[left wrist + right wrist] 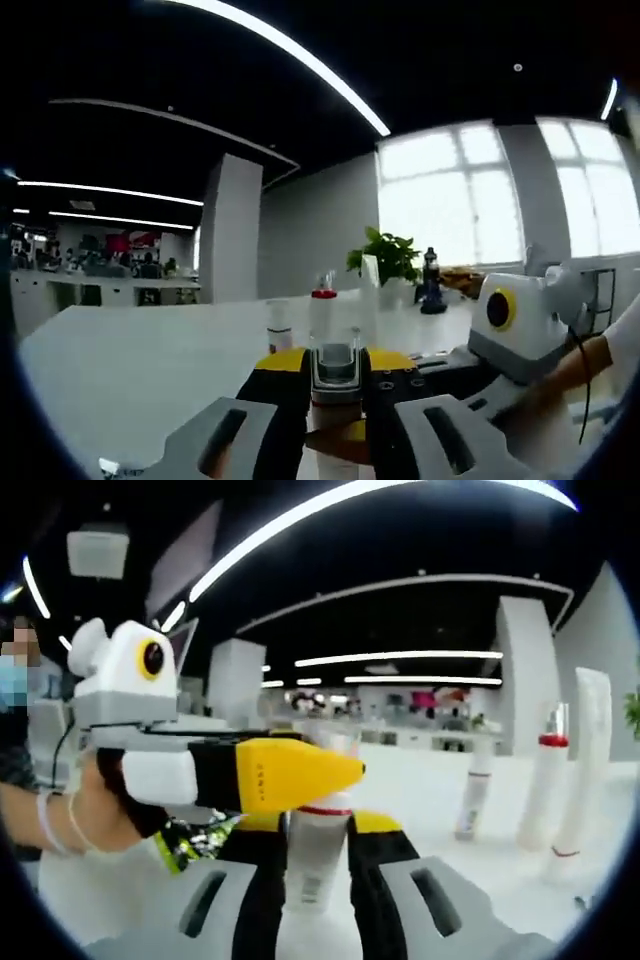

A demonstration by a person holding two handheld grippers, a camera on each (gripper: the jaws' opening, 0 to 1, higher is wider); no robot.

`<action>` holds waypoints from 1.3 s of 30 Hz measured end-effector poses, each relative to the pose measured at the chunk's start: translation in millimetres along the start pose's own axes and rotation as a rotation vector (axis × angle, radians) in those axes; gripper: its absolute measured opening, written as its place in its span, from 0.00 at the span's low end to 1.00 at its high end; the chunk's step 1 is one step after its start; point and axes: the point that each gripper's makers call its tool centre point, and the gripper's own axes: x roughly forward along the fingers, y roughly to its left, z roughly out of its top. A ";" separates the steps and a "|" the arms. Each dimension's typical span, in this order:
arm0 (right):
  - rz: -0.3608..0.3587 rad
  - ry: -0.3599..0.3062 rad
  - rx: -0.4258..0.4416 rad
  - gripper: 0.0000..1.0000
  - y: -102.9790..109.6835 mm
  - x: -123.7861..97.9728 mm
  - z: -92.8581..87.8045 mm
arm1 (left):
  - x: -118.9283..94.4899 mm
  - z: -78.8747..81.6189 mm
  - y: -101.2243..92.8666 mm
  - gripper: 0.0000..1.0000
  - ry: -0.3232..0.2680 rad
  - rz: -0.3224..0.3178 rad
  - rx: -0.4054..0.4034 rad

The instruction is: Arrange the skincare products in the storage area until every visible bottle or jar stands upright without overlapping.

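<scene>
Left gripper view: a clear-capped bottle is clamped upright between the left gripper jaws above the white table, apparently for standing it near a red-banded bottle beyond. Right gripper jaws close on a second bottle, likewise upright, with three tubes standing apart to its right.

The left gripper view looks level across the broad white tabletop toward bright windows, very near a clear square-capped bottle between its jaws. The right gripper view faces the dim office interior, equally near a white red-banded bottle between its jaws. Both share the tabletop and each shows the opposite white-and-yellow gripper beside its jaws.
</scene>
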 end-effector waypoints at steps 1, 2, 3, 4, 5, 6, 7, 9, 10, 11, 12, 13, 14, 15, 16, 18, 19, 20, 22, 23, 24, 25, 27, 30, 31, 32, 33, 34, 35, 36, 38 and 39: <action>-0.003 0.004 0.001 0.20 -0.1 -0.7 -1.0 | -0.2 -0.2 -0.2 0.19 -0.001 -0.003 0.000; -0.005 0.005 0.000 0.20 -0.1 -0.9 -1.3 | -0.4 -0.8 -0.2 0.19 -0.006 -0.010 0.006; -0.012 0.006 -0.010 0.20 -3.5 1.4 -1.2 | -0.4 -0.9 -0.8 0.20 -0.011 -0.018 0.018; -0.023 0.010 -0.022 0.20 -5.7 2.6 -2.0 | 0.3 -1.2 -1.8 0.20 -0.019 -0.031 0.033; -0.030 0.014 -0.021 0.20 -7.2 2.6 -3.0 | 0.6 -1.7 -2.1 0.20 -0.025 -0.036 0.036; -0.037 0.019 -0.020 0.19 -8.6 2.5 -4.1 | 0.7 -3.3 -1.5 0.21 -0.016 -0.031 0.034; -0.039 0.020 -0.019 0.19 -9.1 2.5 -4.4 | 0.7 -3.7 -1.4 0.22 -0.014 -0.029 0.035; -0.043 0.023 -0.018 0.19 -10.0 2.4 -5.1 | 1.2 -4.0 -1.2 0.27 -0.013 -0.027 0.039; -0.045 0.025 -0.017 0.19 -10.5 2.4 -5.6 | 1.4 -4.3 -1.0 0.30 -0.012 -0.026 0.040; -0.050 0.030 -0.005 0.19 -11.9 2.1 -7.1 | 2.4 -6.7 -0.6 0.33 -0.004 -0.024 0.033; -0.055 0.035 0.007 0.19 -13.3 1.9 -8.6 | 3.5 -9.2 -0.1 0.34 0.004 -0.023 0.026; -0.062 0.037 0.007 0.19 -17.1 3.8 -8.4 | 4.0 -10.4 -0.9 0.34 0.006 -0.028 0.017; -0.066 0.037 0.006 0.19 -19.2 5.2 -8.7 | 4.1 -10.8 -0.9 0.35 0.007 -0.027 0.017; -0.068 0.037 0.006 0.19 -20.2 5.6 -8.8 | 4.1 -11.2 -0.6 0.35 0.009 -0.025 0.021; -0.069 0.037 0.007 0.19 -20.7 5.7 -8.9 | 4.2 -11.3 -0.4 0.36 0.009 -0.023 0.022; -0.076 0.038 0.011 0.19 -22.6 6.2 -9.1 | 3.9 -10.7 0.8 0.41 0.008 -0.012 0.023; -0.088 0.036 0.010 0.19 -25.8 6.8 -9.3 | 3.9 -10.6 1.4 0.43 0.007 -0.008 0.021; -0.093 0.036 0.011 0.19 -27.3 7.0 -9.5 | 3.9 -10.6 1.7 0.46 0.007 -0.006 0.020; -0.109 0.032 0.008 0.19 -32.3 7.3 -9.6 | 3.6 -10.9 4.6 0.49 0.006 0.008 0.006; -0.125 0.032 0.007 0.19 -37.0 7.3 -9.8 | 3.2 -11.0 6.2 0.50 0.006 0.014 0.002; -0.131 0.032 0.011 0.19 -40.3 7.8 -9.6 | 2.1 -10.1 9.7 0.50 0.000 0.027 -0.006; -0.142 0.029 0.024 0.19 -44.9 8.1 -8.7 | 1.7 -9.6 10.3 0.51 -0.002 0.028 -0.010; -0.155 0.026 0.036 0.19 -49.8 8.0 -7.9 | 0.1 -7.3 13.0 0.53 -0.013 0.039 -0.025; -0.182 0.017 0.041 0.19 -56.9 7.1 -6.9 | -1.2 -7.7 21.2 0.59 -0.013 0.086 -0.026; -0.183 0.017 0.041 0.19 -57.5 7.1 -7.0 | -1.5 -8.3 23.3 0.60 -0.010 0.098 -0.026; -0.187 0.017 0.043 0.19 -58.7 7.1 -7.1 | -1.6 -8.6 24.4 0.60 -0.009 0.103 -0.025; -0.195 0.016 0.046 0.19 -60.7 7.4 -7.4 | -1.7 -10.4 27.0 0.60 -0.001 0.117 -0.021; -0.196 0.016 0.047 0.19 -61.3 7.6 -7.4 | -1.6 -11.4 28.0 0.60 0.003 0.122 -0.019; -0.197 0.015 0.048 0.19 -61.6 7.7 -7.4 | -1.6 -11.9 28.4 0.60 0.005 0.125 -0.019; -0.204 0.014 0.050 0.19 -63.4 8.2 -7.5 | -1.5 -13.6 30.4 0.61 0.013 0.138 -0.016; -0.211 0.013 0.053 0.19 -66.0 8.0 -7.1 | -1.6 -15.6 33.0 0.64 0.025 0.156 -0.006; -0.213 0.007 0.054 0.19 -67.0 7.5 -5.9 | -1.6 -16.6 34.4 0.66 0.029 0.166 -0.001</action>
